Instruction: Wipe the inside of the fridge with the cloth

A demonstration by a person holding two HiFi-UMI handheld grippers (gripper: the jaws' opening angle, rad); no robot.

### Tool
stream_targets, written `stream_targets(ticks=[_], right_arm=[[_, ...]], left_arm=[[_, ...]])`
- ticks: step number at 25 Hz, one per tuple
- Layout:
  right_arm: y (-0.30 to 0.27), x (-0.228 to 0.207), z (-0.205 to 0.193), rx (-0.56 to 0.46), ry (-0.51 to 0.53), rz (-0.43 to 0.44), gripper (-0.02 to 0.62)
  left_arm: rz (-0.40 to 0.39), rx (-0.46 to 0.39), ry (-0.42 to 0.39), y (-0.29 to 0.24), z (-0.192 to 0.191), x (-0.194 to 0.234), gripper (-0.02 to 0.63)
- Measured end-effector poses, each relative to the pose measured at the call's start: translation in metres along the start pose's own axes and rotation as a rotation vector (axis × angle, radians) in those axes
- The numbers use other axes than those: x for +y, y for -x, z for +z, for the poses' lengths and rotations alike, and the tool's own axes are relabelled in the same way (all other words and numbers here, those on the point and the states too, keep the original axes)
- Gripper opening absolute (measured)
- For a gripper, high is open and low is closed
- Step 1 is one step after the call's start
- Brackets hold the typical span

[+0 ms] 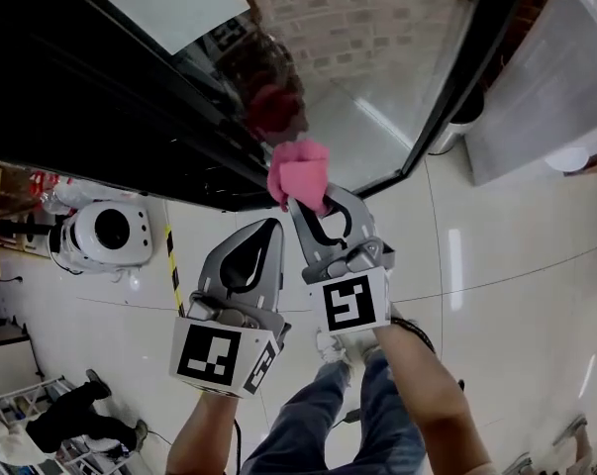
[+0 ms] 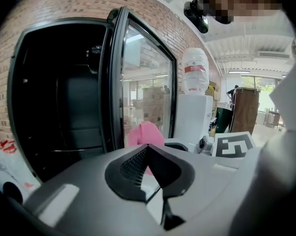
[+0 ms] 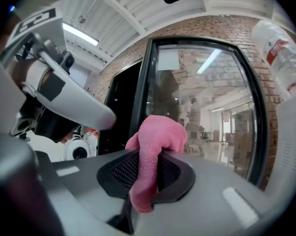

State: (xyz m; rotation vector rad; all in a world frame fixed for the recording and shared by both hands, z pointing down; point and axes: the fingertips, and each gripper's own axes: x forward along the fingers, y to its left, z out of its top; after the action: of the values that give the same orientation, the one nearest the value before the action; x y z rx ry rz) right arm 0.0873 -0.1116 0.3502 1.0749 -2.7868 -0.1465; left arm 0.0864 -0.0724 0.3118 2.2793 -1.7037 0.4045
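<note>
Bright, even white indoor light. In the right gripper view, a ceiling strip light (image 3: 81, 35) glows overhead at the left. In the left gripper view, far windows (image 2: 268, 90) at the right are washed out with daylight. The glossy floor (image 1: 496, 265) carries pale reflected streaks. The glass door (image 1: 377, 87) mirrors brick and lamps, with one bright streak of glare. The fridge interior (image 2: 59, 97) is nearly black, with little detail. All views bend strongly at the edges, and both gripper views have dark corners. The left gripper (image 2: 148, 146), close to its lens, looks soft. The pink cloth (image 3: 155, 146) is fairly sharp.
</note>
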Motion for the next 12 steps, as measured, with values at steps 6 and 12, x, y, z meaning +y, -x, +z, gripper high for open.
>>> stream_targets(ticks=[6, 12], right_arm=[[-0.01, 0.012, -0.025, -0.003, 0.01, -0.003, 0.057], [0.002, -0.031, -0.055, 0.002, 0.072, -0.031, 0.057]], left_arm=[[0.023, 0.005, 0.022, 0.001, -0.028, 0.014, 0.015], [0.038, -0.009, 0.066, -0.021, -0.054, 0.002, 0.015]])
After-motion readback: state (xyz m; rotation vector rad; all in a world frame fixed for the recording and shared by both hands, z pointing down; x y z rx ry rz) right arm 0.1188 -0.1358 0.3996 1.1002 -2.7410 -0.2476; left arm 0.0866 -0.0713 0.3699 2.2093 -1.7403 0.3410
